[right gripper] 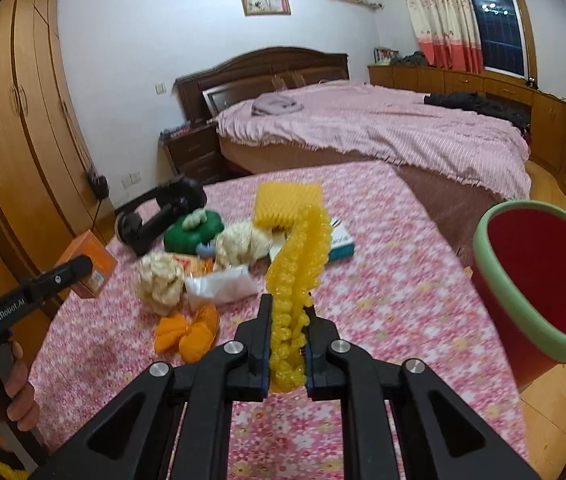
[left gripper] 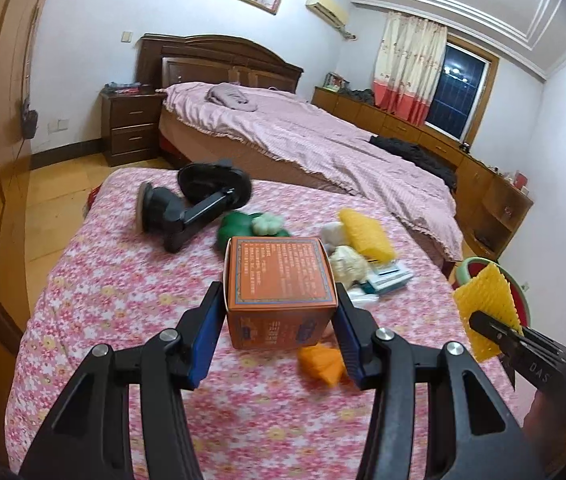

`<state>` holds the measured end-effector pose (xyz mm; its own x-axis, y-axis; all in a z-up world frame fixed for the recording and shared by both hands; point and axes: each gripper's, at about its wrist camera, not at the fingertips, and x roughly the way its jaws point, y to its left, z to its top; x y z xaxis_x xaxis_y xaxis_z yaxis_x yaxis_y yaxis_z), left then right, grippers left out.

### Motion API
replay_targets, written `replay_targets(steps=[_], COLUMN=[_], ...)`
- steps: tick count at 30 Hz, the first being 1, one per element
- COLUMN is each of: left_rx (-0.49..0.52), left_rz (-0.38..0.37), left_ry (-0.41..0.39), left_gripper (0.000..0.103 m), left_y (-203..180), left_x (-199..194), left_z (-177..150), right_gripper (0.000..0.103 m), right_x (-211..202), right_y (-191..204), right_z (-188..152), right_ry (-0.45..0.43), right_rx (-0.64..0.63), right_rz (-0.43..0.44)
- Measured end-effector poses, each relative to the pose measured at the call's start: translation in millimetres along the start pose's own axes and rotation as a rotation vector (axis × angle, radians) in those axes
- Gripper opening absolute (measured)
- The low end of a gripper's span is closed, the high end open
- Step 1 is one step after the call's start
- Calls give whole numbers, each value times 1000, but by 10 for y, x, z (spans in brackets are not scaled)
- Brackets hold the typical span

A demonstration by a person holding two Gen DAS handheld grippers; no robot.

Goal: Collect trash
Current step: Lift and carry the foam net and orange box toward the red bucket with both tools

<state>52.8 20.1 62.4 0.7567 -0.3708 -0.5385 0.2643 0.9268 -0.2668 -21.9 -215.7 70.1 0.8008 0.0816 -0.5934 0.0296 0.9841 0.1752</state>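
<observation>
While both hands are loaded, the entry reads as follows.

Left gripper (left gripper: 279, 312): fingers about half apart, pads pressed on both sides of one orange box (left gripper: 279, 280), held clear above the floral bed (left gripper: 95, 308).

Right gripper (right gripper: 287, 344): fingers closed nearly tight on one strip of yellow foam netting (right gripper: 297, 280), which stands up limp from the grip.

Red bin (right gripper: 539, 280), green rim, count one: beside the bed's right edge, mouth tilted toward the right gripper and empty as far as can be seen.

Remaining on the bed, clustered near its middle:
- yellow foam netting, second piece (right gripper: 287, 204), one
- cream foam wads (right gripper: 161, 280), two
- orange crumpled wrapper (right gripper: 189, 330), one, nearest the front edge
- white plastic packet (right gripper: 221, 288), one
- green object with a pale flower on top (right gripper: 195, 230), one
- white-and-teal carton (right gripper: 339, 246), one, possibly with more paper under it; the pile hides this
- black phone holder (right gripper: 159, 216), one, toward the far left corner, probably not trash

Risks: the netting is light and springy, so it could catch on a pad at release and miss the bin. The box is gripped only by its side walls; a squeeze may buckle them, or a tilt may let it slip. The bin leans and might tip if bumped.
</observation>
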Motion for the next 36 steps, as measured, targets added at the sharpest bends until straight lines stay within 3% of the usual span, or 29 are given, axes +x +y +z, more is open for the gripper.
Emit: replay_targets(steps=[8, 17, 26, 36], left_rx=[43, 106, 153, 238], left_rz=[-82, -192, -296, -357], left_ry=[31, 100, 192, 271], left_gripper=[53, 53, 53, 53], left_y=[-423, -1097, -1872, -2714], left_x=[38, 271, 695, 1225], left_z=[137, 294, 370, 228], right_gripper=[14, 14, 14, 14], right_x=[-306, -604, -710, -640], right_y=[-354, -1053, -1815, -2518], right_z=[135, 247, 226, 75], right_ry=[-62, -106, -79, -33], right_rx=[32, 130, 258, 338], right_rz=[-41, -149, -232, -288])
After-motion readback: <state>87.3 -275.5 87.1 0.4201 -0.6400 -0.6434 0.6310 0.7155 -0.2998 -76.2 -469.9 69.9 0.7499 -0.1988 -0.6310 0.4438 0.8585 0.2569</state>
